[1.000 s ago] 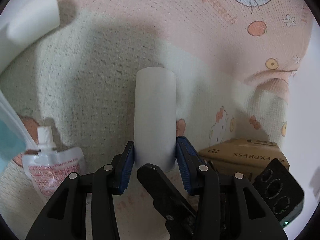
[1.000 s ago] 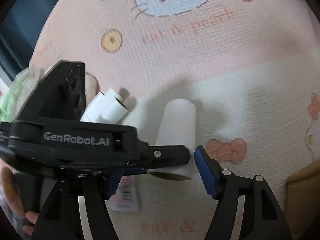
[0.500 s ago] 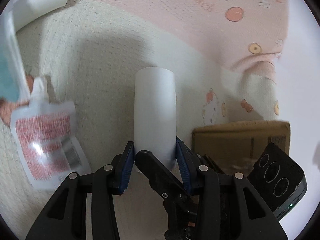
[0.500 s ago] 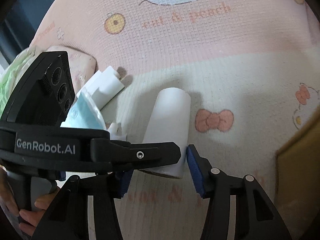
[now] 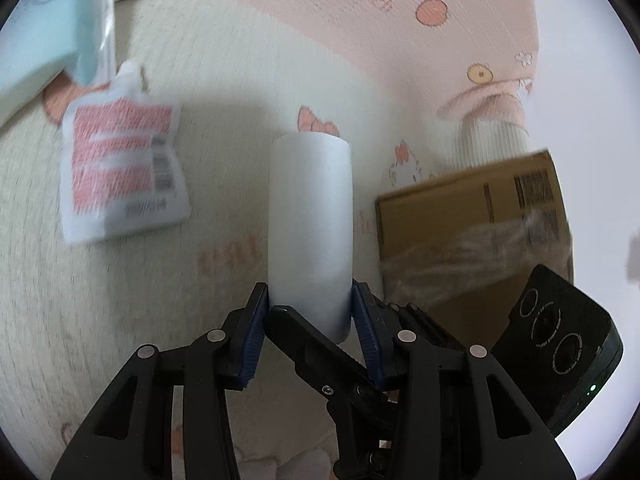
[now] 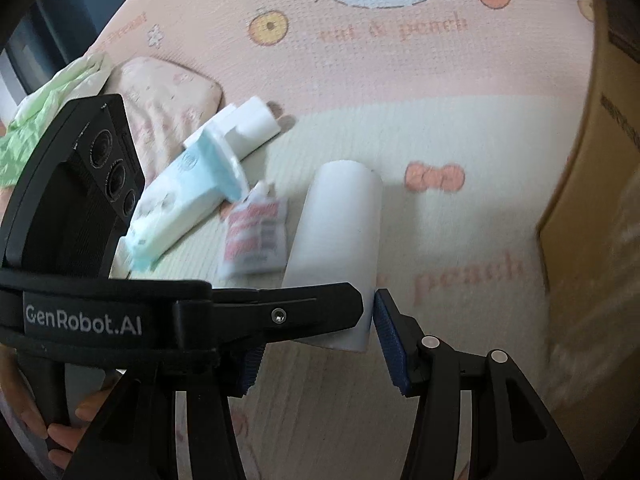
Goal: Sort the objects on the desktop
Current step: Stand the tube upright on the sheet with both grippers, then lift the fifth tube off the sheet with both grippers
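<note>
A white cylinder hangs over the cat-print mat, gripped at its near end. My left gripper is shut on it, a blue pad pressing each side. My right gripper also closes round that end. Its right pad lies against the cylinder, and its left pad is partly hidden behind the left gripper's finger. In the left wrist view one right finger crosses in front of the cylinder's base. A cardboard box stands just right of the cylinder.
On the mat to the left lie a spouted pouch with red print, a blue-and-white pack and white rolls. A small pillow and green cloth sit beyond. A person's fingers hold the left gripper's handle.
Both grippers carried the cylinder across the mat toward the cardboard box, which now looms larger. The right jaws narrowed onto the cylinder. The pouch and packs fell behind to the left.
</note>
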`<state>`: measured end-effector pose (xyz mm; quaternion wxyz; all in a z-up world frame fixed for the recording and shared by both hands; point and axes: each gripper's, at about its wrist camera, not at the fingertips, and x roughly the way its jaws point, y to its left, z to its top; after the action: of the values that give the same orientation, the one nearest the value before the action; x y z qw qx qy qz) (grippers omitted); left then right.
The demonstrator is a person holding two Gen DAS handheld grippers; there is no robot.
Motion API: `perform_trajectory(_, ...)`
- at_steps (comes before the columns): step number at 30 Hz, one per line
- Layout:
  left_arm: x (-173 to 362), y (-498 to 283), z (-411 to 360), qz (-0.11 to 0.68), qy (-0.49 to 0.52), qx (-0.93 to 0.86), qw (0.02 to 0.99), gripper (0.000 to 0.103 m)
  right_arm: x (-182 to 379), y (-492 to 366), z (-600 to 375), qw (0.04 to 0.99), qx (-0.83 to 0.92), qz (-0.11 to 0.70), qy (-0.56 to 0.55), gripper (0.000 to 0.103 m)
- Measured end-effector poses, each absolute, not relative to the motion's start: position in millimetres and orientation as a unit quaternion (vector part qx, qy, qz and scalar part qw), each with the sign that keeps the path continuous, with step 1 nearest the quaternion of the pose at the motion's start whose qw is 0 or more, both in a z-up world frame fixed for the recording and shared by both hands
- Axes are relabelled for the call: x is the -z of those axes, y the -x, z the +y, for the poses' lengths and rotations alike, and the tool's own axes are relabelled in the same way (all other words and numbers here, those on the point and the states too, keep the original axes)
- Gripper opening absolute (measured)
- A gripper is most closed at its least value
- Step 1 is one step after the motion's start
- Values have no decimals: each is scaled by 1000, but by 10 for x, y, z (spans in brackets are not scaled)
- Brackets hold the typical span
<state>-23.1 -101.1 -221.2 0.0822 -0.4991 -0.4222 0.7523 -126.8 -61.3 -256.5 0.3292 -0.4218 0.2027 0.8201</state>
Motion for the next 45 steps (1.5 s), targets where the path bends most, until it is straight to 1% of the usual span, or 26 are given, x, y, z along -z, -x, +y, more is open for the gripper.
perform_trajectory(5,2330,150,-1027,-424,509,-745,77,46,2692,1238,-668,309,-817,206,441,49)
perform_trajectory(7,2337,160,-1046,-424,510,-745,73,46,2737,1218,-640,315,-810,215,446,49)
perform_trajectory(9,2297,167,-1071,-420,507,-750,64,51,2746,1195,-604,314,-808,229,442,49)
perform_trajectory(10,2275,173,-1083,-420,503,-753,60,57,2748,1184,-591,313,-808,236,440,49)
perform_trajectory(11,2250,185,-1096,-420,500,-755,56,60,2744,1168,-575,312,-806,246,438,49)
perform_trajectory(16,2232,264,-1190,-418,498,-758,54,61,2706,1090,-492,332,-797,278,420,54)
perform_trajectory(19,2293,272,-1286,-437,496,-749,50,61,2721,1090,-479,333,-791,292,421,54)
perform_trajectory(21,2324,284,-1334,-462,488,-739,48,59,2721,1103,-504,336,-789,292,424,54)
perform_trajectory(23,2363,349,-1342,-477,496,-723,53,46,2727,1146,-496,340,-785,290,429,54)
perform_trajectory(24,2375,363,-1340,-474,502,-722,47,44,2729,1176,-488,343,-782,287,435,54)
perform_trajectory(28,2433,379,-1330,-492,504,-708,51,42,2730,1236,-464,344,-777,283,444,54)
perform_trajectory(33,2406,383,-1286,-477,506,-716,56,42,2755,1247,-348,335,-769,312,447,54)
perform_trajectory(38,2383,400,-1272,-466,506,-724,55,42,2763,1258,-292,326,-768,320,450,54)
perform_trajectory(42,2304,433,-1244,-442,514,-733,58,42,2756,1234,-255,321,-766,337,443,54)
perform_trajectory(45,2165,452,-1211,-410,511,-753,62,41,2727,1181,-236,318,-767,368,419,51)
